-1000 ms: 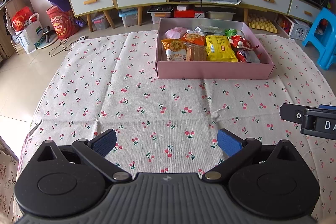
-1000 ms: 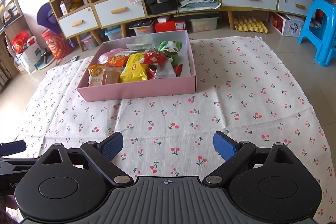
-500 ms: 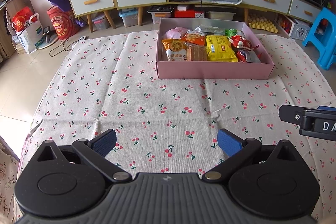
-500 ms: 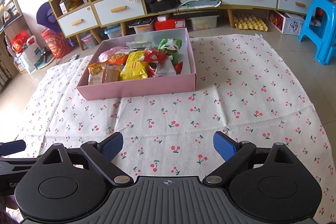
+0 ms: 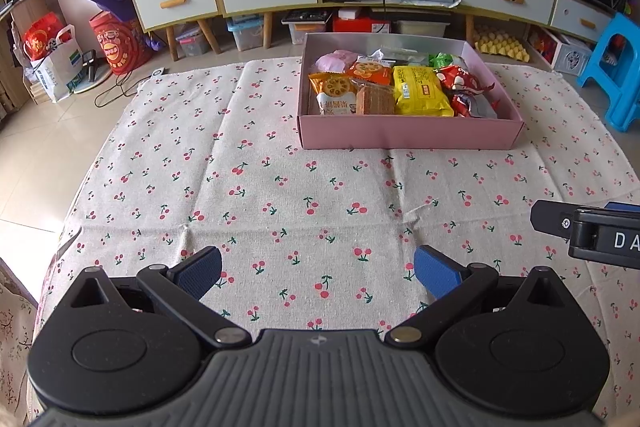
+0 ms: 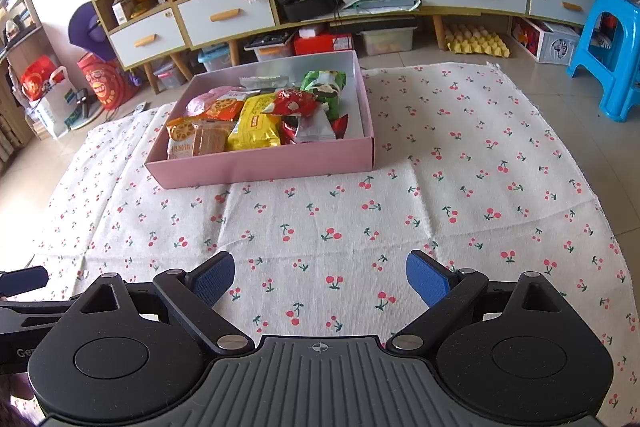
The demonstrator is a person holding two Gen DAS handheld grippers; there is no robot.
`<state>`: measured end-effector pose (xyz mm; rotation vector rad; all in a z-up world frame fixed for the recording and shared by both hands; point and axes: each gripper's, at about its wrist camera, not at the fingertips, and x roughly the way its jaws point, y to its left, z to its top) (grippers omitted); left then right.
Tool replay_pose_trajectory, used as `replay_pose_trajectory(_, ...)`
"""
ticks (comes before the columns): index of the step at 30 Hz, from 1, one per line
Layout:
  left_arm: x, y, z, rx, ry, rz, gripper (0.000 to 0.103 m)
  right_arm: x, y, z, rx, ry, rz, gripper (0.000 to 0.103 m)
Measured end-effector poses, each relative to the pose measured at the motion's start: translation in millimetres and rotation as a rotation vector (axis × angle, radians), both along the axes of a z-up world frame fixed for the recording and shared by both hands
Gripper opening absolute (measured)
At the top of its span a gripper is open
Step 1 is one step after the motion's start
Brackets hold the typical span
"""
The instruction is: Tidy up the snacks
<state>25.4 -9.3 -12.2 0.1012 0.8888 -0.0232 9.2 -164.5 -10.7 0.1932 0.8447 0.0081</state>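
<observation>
Jaws of our left gripper (image 5: 318,271) and right gripper (image 6: 320,277) gape wide, empty; pink box (image 6: 260,165) holds snacks (image 6: 254,123) mid-cloth (image 6: 360,227).

Snack packets (image 5: 400,89), heaped in pink box (image 5: 408,137)

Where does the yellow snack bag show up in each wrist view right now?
Left wrist: yellow snack bag lies upper right of centre, in the pink box.
Right wrist: the bag lies upper left of centre, same box.
Shared landmark: blue stool.
</observation>
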Motion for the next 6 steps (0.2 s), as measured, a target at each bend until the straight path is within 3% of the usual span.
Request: replay_pose_trajectory(6, 1.2, 2.2, 0.4, -0.021, 0.008, -0.003, 0.102, 0.8, -0.6, 0.2, -0.001, 0.003, 0.0, 0.095)
